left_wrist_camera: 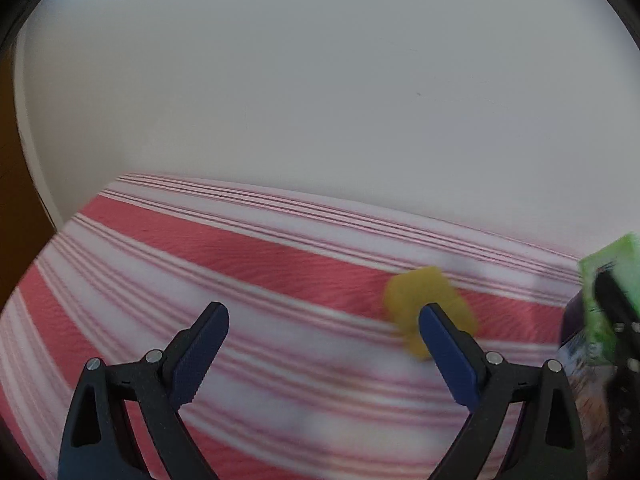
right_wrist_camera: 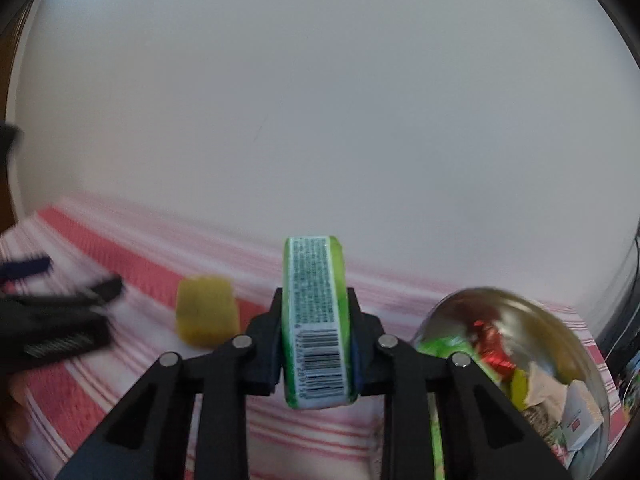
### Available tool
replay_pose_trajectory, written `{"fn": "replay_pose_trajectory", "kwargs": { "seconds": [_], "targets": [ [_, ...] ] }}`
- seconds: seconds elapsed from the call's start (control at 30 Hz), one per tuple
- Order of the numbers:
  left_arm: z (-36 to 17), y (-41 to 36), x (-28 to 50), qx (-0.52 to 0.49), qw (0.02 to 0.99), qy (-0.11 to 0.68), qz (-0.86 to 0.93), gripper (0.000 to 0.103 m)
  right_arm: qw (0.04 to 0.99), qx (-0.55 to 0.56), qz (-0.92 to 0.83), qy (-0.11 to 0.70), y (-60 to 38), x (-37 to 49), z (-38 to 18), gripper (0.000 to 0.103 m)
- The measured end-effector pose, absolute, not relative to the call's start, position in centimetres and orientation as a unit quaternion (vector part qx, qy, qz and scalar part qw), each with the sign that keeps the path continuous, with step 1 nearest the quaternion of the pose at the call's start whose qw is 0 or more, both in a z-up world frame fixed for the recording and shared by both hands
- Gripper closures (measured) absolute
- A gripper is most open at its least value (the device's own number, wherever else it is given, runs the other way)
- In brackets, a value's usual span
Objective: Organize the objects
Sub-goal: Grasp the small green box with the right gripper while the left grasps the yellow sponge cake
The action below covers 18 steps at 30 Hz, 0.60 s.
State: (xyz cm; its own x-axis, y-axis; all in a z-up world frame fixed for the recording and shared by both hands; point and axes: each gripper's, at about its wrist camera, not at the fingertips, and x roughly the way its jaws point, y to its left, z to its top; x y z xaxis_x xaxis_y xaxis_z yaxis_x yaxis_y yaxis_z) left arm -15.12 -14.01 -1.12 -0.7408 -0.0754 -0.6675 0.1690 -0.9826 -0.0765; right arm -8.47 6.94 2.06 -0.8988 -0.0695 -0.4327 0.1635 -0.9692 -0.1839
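Observation:
My right gripper [right_wrist_camera: 316, 304] is shut on a green packet [right_wrist_camera: 316, 320] with a barcode, held edge-up above the striped cloth; the packet also shows at the right edge of the left wrist view [left_wrist_camera: 608, 280]. A yellow block [right_wrist_camera: 206, 312] lies on the cloth to the left of it, and in the left wrist view [left_wrist_camera: 420, 296] it sits just beyond the right fingertip. My left gripper [left_wrist_camera: 324, 316] is open and empty above the cloth. A metal bowl [right_wrist_camera: 560, 320] holding several wrapped sweets and packets stands at the right.
A red and white striped cloth [left_wrist_camera: 200, 248] covers the table, which ends at a plain white wall [left_wrist_camera: 320, 80]. A brown wooden edge [left_wrist_camera: 12, 200] shows at far left. Dark cables [right_wrist_camera: 628, 280] hang at far right.

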Motion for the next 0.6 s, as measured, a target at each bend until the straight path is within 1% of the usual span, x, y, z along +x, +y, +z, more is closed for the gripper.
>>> {"fn": "replay_pose_trajectory", "kwargs": {
  "seconds": [0.1, 0.23, 0.3, 0.37, 0.43, 0.47, 0.5, 0.53, 0.57, 0.6],
  "targets": [
    [-1.9, -11.7, -17.5, 0.376, 0.062, 0.062, -0.922, 0.005, 0.037, 0.197, -0.976, 0.082, 8.2, -9.2, 3.6, 0.077],
    [-2.7, -9.0, -20.1, 0.395, 0.051, 0.065, -0.915, 0.005, 0.003, 0.195, -0.979, 0.066, 10.2, -10.0, 4.0, 0.077],
    [-3.3, -7.7, -21.2, 0.405, 0.067, 0.041, -0.911, 0.005, 0.002, 0.202, -0.978, 0.051, 10.9, -10.4, 3.9, 0.077],
    [-4.1, -7.4, -21.9, 0.416, 0.073, 0.033, -0.906, 0.005, -0.007, 0.203, -0.978, 0.047, 11.0, -10.6, 3.9, 0.077],
    [-5.4, -7.3, -22.6, 0.444, 0.076, 0.027, -0.892, 0.008, -0.009, 0.202, -0.978, 0.041, 10.9, -10.7, 4.0, 0.077],
    [-5.3, -7.7, -22.6, 0.44, 0.072, 0.042, -0.894, 0.012, -0.011, 0.201, -0.979, 0.04, 10.8, -10.6, 4.0, 0.077],
    [-5.3, -8.1, -22.5, 0.436, 0.081, 0.042, -0.895, 0.02, -0.011, 0.201, -0.979, 0.04, 10.6, -10.6, 3.9, 0.077],
    [-5.2, -8.3, -22.5, 0.434, 0.081, 0.042, -0.896, 0.023, -0.011, 0.201, -0.979, 0.04, 10.5, -10.6, 3.8, 0.077],
    [-5.2, -8.5, -22.4, 0.432, 0.08, 0.042, -0.897, 0.031, -0.011, 0.203, -0.978, 0.04, 10.4, -10.5, 3.8, 0.077],
    [-5.1, -8.8, -22.2, 0.428, 0.079, 0.042, -0.899, 0.042, -0.012, 0.203, -0.978, 0.039, 10.2, -10.5, 3.5, 0.077]
  ]
}}
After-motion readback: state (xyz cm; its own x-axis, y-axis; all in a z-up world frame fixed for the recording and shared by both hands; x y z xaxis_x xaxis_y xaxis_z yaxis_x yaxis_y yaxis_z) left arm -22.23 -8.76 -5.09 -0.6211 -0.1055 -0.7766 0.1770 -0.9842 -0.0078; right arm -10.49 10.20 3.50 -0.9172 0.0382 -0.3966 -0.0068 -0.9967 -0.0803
